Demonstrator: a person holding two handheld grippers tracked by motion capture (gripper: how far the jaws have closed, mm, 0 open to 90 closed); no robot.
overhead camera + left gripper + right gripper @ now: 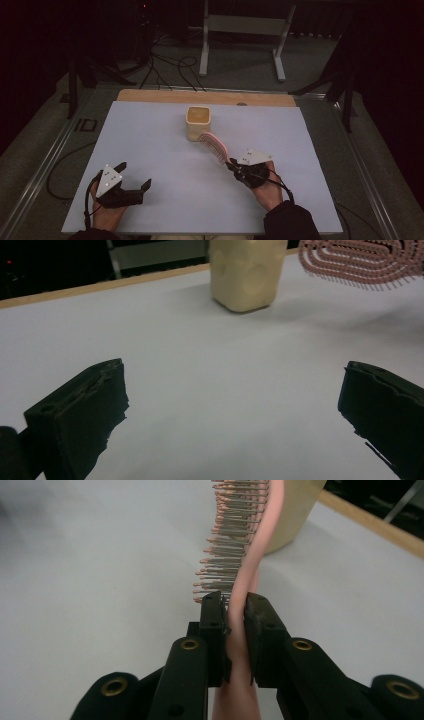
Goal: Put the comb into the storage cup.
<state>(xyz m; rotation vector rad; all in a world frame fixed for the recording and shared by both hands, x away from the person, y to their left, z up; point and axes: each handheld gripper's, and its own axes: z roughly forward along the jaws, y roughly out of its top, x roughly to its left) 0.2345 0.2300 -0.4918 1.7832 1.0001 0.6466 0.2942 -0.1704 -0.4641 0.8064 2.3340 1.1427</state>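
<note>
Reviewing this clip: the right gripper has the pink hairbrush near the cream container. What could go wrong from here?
1. The right gripper pinches the pink hairbrush low on its thin handle, so the long bristled head could pivot or slip in the grip.
2. The brush head sits close beside the cream container; a careless swing might knock that container over.
3. The left gripper rests open and apart, so nothing steadies the container.

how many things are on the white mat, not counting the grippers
2. A cream cup stands near the far middle of the mat. A pink hairbrush is just in front of it, its handle clamped by the right gripper. Nothing seems hidden.
</note>
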